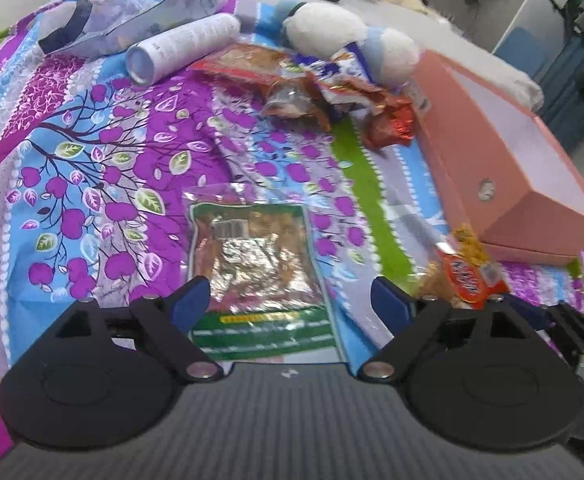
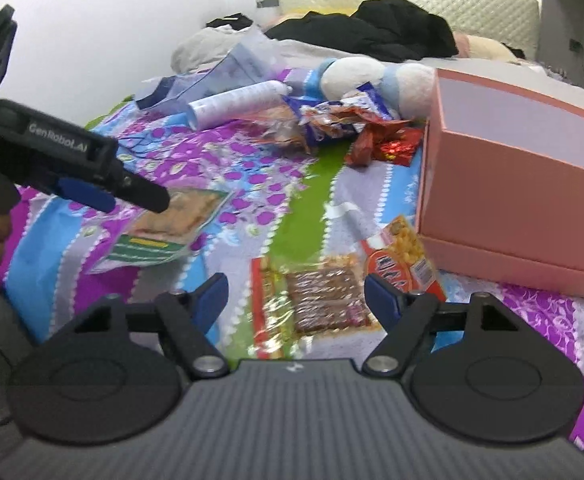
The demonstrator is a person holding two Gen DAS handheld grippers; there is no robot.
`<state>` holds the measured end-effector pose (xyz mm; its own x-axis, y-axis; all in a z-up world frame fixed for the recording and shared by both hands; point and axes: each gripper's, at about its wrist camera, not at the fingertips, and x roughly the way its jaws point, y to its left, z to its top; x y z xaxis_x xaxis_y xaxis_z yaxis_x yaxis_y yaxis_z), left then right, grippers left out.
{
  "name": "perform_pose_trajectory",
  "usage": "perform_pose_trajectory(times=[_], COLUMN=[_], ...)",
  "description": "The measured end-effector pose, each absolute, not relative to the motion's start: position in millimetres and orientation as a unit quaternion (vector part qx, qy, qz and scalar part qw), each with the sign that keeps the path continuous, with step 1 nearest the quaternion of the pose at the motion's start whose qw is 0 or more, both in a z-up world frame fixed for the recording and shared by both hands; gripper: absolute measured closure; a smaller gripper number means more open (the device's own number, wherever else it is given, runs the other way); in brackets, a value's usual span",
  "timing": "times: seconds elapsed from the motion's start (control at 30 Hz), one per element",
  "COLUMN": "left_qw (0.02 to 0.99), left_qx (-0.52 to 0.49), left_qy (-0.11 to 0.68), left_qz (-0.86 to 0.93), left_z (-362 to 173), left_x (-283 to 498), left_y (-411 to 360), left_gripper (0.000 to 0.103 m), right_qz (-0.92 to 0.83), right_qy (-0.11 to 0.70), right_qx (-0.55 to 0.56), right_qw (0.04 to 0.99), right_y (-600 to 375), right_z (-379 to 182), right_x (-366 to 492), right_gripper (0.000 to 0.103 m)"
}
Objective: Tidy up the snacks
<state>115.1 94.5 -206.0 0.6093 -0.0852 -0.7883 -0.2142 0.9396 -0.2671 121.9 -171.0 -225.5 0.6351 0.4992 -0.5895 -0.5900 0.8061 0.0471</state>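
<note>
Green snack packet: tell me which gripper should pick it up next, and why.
Left. The green snack packet lies flat on the bedspread, centred between the open left gripper fingers. The right gripper, also open, is lined up over a red-edged clear packet instead, with the green one off to its side.

Both views are evenly and fairly brightly lit by soft, diffuse light with only faint shadows, and glare flashes off the silvery window of the green foil snack packet and the crinkled red foil wrappers. The fisheye lens bends the straight edges of the pink cardboard box and darkens the corners. Fine detail is soft and smeared, most of all toward the far white wall.
</note>
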Motion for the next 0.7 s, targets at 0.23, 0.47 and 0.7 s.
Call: perform_pose_trajectory(times=[0.23,0.47,0.7], left_qw=[0.876,0.869,0.87], left_qx=[-0.158,-0.143,-0.124], left_qy=[0.453,0.47,0.473], left_qz=[0.057,0.066,0.062], left_z=[-225,-245,-255], left_x=[133,145,153], left_y=[105,106,99], left_gripper=[0.011,0.01,0.003], right_qz=[0.287,0.276,0.289], right_qy=[0.311,0.324,0.338], right_qx=[-0.082,-0.115,-0.1], right_qw=[0.902,0.898,0.89], right_y=[-171,-163,-168], right_z=[-239,-257,-264], right_x=[143,154,154], right_gripper=[0.027,0.018,0.015])
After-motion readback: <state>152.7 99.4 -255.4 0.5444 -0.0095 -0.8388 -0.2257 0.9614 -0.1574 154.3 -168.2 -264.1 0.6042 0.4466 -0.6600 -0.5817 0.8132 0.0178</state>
